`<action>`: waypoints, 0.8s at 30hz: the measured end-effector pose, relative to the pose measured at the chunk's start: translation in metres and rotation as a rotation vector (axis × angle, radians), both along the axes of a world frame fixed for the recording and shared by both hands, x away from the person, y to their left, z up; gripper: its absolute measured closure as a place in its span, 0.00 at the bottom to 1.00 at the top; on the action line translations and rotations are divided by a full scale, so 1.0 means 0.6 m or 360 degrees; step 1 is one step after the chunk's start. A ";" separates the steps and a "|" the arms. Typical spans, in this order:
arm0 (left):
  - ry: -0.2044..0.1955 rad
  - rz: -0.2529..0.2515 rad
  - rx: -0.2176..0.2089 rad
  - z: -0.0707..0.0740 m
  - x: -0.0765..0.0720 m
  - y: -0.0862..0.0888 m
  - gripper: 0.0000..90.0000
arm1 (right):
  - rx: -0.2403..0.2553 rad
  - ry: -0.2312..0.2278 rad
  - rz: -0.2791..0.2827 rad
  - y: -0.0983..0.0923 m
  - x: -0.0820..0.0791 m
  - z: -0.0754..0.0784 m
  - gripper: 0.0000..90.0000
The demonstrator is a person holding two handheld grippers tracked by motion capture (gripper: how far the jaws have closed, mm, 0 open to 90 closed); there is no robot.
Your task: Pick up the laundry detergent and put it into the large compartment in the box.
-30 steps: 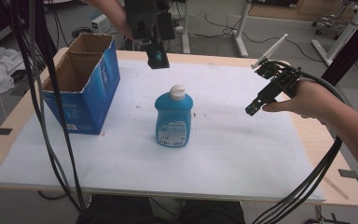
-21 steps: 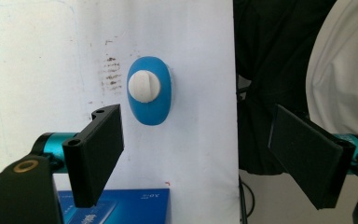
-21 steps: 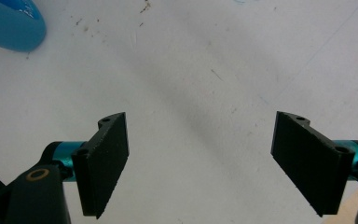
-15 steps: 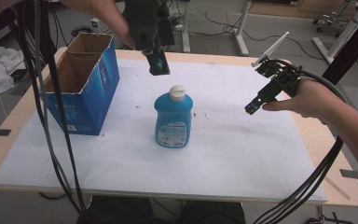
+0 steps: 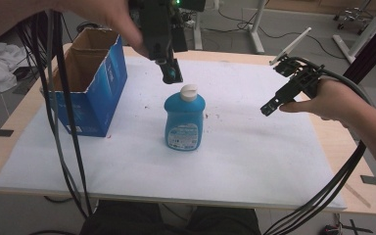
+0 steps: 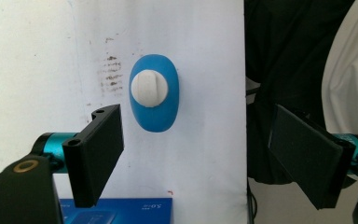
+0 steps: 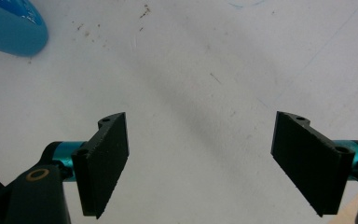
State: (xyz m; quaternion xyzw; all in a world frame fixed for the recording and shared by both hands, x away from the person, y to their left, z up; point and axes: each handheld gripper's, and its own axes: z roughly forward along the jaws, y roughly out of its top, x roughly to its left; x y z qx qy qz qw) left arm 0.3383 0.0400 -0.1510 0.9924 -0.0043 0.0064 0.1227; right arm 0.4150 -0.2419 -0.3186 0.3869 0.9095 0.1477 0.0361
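**Two hand-held grippers above a blue bottle on a white-covered table**

The left gripper hangs point-down just above and behind the blue bottle, clear of its white cap. In the left gripper view its jaws stand wide apart with nothing between the pads, and the bottle appears from above, its cap lying beyond the jaws. The right gripper, held in the right hand, hovers well to the right of the bottle, tilted down toward the white sheet; its jaws are likewise spread and empty. The bottle stands upright near the middle of the sheet and bears a pale label whose print is too small to read. A blue cardboard box, open at the top, stands at the left edge of the sheet; its lettering cannot be made out either.
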 end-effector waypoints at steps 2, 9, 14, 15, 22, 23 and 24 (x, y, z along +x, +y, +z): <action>0.0007 0.0011 -0.0009 -0.007 0.004 -0.001 0.20 | 0.0003 -0.0002 0.0003 0.000 0.000 0.000 0.20; 0.0002 0.0036 -0.0009 -0.035 0.018 -0.006 0.20 | 0.0008 -0.0005 0.0006 0.002 -0.002 0.001 0.20; 0.0001 0.0045 0.0003 -0.054 0.024 -0.010 0.20 | 0.0008 -0.0013 0.0011 0.003 -0.002 0.002 0.20; 0.0001 0.0050 0.0003 -0.058 0.025 -0.010 0.20 | 0.0008 -0.0012 0.0015 0.003 -0.002 0.002 0.20; 0.0001 0.0062 0.0003 -0.077 0.029 -0.012 0.20 | 0.0022 -0.0023 0.0013 0.005 -0.002 0.002 0.20; -0.0002 0.0059 0.0004 -0.079 0.030 -0.012 0.20 | 0.0023 -0.0023 0.0013 0.005 -0.002 0.002 0.20; -0.0003 0.0068 -0.0003 -0.082 0.031 -0.012 0.20 | 0.0027 -0.0023 0.0015 0.005 -0.002 0.001 0.20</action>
